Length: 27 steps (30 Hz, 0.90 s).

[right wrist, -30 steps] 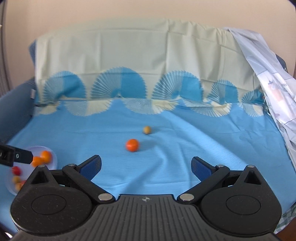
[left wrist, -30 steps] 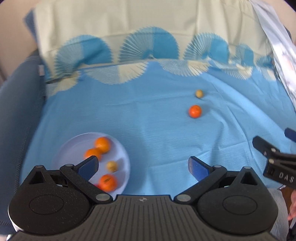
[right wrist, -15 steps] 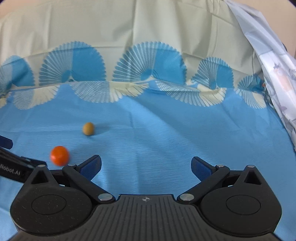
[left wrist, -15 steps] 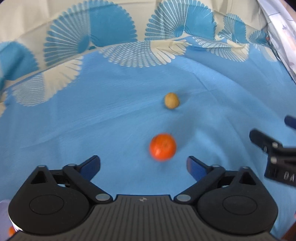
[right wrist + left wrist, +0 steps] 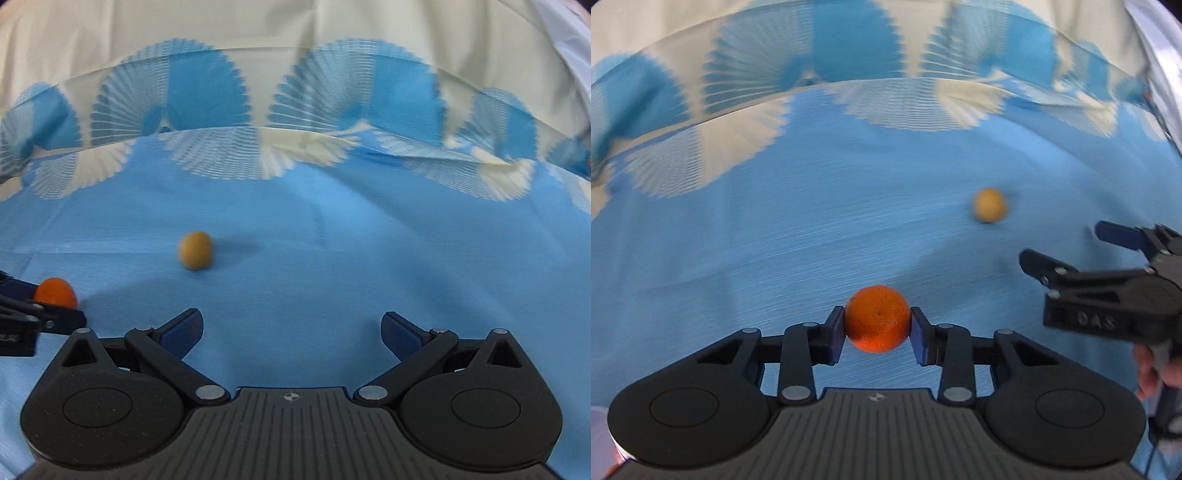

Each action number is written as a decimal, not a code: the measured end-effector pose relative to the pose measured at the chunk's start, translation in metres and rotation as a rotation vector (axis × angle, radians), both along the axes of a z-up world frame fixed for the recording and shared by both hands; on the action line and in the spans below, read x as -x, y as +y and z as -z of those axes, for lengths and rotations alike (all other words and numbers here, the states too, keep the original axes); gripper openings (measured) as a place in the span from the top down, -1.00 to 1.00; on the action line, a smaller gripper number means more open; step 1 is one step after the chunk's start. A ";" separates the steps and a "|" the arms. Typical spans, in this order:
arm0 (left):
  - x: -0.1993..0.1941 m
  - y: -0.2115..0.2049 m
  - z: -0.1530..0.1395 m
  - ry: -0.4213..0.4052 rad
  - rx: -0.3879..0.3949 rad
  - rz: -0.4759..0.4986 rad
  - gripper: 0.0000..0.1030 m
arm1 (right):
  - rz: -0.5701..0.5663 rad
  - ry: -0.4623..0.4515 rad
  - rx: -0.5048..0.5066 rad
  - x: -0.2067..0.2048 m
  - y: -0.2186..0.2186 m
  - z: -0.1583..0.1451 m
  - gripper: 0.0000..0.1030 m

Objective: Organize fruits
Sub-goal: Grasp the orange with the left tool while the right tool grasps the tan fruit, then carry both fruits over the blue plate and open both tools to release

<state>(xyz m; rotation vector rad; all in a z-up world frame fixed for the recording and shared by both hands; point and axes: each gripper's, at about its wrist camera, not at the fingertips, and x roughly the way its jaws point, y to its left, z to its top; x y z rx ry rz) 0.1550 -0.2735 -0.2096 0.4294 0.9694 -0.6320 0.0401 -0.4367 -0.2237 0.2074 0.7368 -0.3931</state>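
The orange (image 5: 877,323) has a matt, finely pitted peel. The small yellow fruit (image 5: 195,250) looks smooth and dull. The blue cloth (image 5: 332,258) under them is a thin woven fabric, faintly streaked and softly creased. The left gripper (image 5: 877,330) is matt black plastic with ribbed housing, blue pads (image 5: 919,339) and bright metal pins.

one orange (image 5: 877,323), one small yellow fruit (image 5: 989,205)

Bright daylight, motion blur, fisheye warp
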 end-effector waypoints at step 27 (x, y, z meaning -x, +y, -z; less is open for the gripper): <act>0.121 0.211 -0.161 -0.026 0.123 -0.139 0.22 | -0.130 -0.107 0.004 0.124 0.210 -0.141 0.49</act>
